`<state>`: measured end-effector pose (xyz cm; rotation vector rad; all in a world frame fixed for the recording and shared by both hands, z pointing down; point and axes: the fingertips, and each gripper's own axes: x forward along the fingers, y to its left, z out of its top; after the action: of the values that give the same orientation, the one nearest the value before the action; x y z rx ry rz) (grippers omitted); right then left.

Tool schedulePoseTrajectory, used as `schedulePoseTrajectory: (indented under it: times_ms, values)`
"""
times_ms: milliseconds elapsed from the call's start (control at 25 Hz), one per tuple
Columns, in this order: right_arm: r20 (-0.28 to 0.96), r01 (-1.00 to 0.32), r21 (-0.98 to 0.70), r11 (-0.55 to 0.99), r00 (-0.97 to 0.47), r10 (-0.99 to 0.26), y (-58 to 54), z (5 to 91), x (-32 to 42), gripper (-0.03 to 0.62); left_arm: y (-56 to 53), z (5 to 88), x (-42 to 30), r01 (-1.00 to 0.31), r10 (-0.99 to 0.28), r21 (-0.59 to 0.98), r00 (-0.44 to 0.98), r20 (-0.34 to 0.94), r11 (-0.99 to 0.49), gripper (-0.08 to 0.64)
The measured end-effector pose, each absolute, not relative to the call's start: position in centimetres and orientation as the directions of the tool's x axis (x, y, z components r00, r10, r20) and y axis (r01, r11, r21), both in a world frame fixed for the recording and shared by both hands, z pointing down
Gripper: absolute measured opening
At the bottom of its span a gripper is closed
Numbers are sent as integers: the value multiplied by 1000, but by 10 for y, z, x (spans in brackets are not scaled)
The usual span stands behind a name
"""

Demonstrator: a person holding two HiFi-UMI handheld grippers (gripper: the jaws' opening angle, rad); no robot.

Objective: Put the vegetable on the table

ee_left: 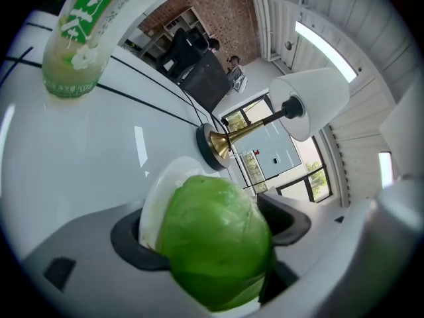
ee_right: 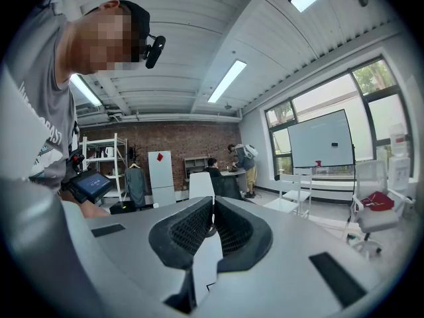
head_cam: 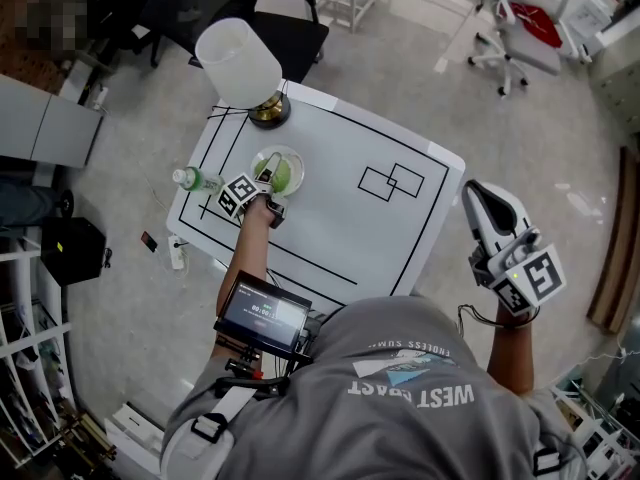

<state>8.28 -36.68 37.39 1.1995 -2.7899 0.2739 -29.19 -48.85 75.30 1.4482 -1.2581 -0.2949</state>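
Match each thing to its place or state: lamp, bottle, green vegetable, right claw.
Things:
1 lamp
2 bottle
3 green vegetable
4 right claw

Places or states:
A gripped by the left claw, at the plate
B shut, empty, off the table's right side
C at the table's far edge
D at the table's left edge

Pairs: 1-C; 2-D; 3-A; 4-B

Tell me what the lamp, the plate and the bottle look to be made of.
The lamp's shade is matte white and evenly lit, so fabric or frosted plastic; I cannot tell which. Its base is shiny gold with reflections, likely brass-finished metal. The plate is smooth white with a faint gloss, ceramic or plastic. The bottle looks like clear plastic, see-through, with a green printed label.
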Motion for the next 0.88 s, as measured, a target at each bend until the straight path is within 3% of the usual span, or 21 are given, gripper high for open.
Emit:
schedulePoseTrajectory:
  times_ms: [880]
  values:
    - [139, -721, -124, 681, -693, -708, -353, 369, 83, 8, -478, 757, -304, -799, -742, 576, 280, 609, 172, 514]
